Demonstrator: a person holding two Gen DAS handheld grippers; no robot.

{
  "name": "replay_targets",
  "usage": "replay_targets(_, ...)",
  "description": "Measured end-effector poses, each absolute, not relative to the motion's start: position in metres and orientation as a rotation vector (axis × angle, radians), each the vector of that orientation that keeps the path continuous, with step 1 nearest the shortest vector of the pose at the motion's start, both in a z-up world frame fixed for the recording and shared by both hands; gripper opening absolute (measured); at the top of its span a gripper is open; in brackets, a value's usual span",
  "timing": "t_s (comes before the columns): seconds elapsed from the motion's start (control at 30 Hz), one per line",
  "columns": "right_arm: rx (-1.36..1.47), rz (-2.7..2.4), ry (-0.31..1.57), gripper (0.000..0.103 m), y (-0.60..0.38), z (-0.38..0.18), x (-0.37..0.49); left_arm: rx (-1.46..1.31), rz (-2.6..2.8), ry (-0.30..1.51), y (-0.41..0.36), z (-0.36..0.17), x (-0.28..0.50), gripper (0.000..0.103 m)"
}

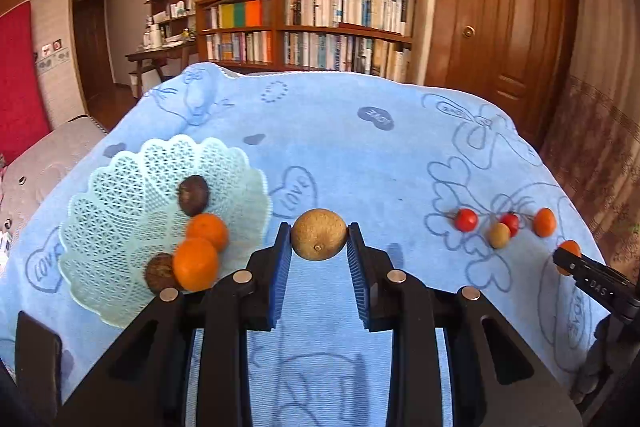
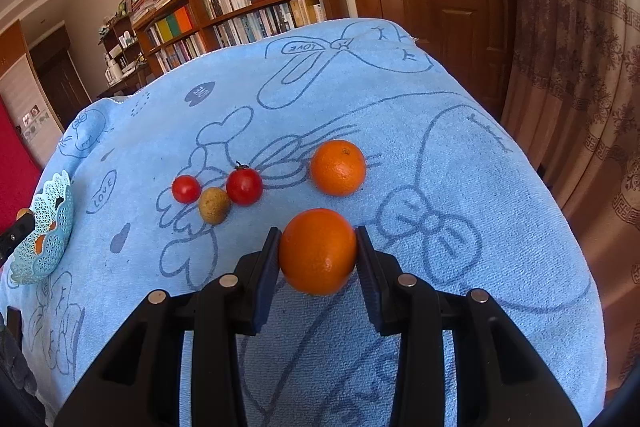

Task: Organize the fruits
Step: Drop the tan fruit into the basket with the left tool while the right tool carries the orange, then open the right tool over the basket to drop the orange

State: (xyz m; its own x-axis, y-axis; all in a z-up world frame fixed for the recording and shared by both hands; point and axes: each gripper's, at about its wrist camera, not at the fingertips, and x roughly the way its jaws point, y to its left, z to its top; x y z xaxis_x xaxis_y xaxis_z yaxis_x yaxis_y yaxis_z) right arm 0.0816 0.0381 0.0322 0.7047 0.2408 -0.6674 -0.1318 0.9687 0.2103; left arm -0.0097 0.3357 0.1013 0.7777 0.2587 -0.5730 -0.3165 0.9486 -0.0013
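Beside the basket (image 1: 120, 195) holding four fruits, each hand-held gripper grips one more — left (image 1: 319, 237) a longan (image 1: 319, 235), right (image 2: 317, 251) an orange (image 2: 317, 251) — four remain loose.

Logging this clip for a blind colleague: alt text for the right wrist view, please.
The right gripper holds an orange between its fingers above a blue towel. Beyond lie another orange, two cherry tomatoes and a small brown fruit; a basket sits far left.
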Motion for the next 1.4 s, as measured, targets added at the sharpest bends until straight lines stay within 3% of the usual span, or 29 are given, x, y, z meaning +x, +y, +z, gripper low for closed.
replay_targets(0.6, 0.088, 0.318, 0.731, 0.037, 0.100, 0.067, 0.072, -0.158, 0.583, 0.556, 0.438, 0.095, -0.032, 0.031)
replay_targets(0.67, 0.068, 0.345, 0.724, 0.037, 0.115, 0.072, 0.071, -0.157, 0.601, 0.554, 0.443, 0.093, -0.033, 0.047)
replay_targets(0.7, 0.060, 0.361, 0.722, 0.037, 0.122, 0.074, 0.070, -0.161, 0.615, 0.545, 0.446, 0.093, -0.035, 0.066)
replay_targets(0.73, 0.054, 0.379, 0.721, 0.037, 0.130, 0.076, 0.070, -0.166, 0.635, 0.530, 0.449, 0.093, -0.038, 0.076)
replay_targets(0.97, 0.002, 0.522, 0.715, 0.037, 0.193, 0.091, 0.064, -0.134, 0.753, 0.466, 0.462, 0.092, -0.050, 0.081)
replay_targets(1.13, -0.042, 0.622, 0.709, 0.037, 0.242, 0.099, 0.057, -0.150, 0.788, 0.444, 0.468, 0.090, -0.055, 0.096)
replay_targets(1.4, -0.109, 0.717, 0.693, 0.037, 0.305, 0.106, 0.048, -0.178, 0.803, 0.442, 0.475, 0.081, -0.054, 0.100)
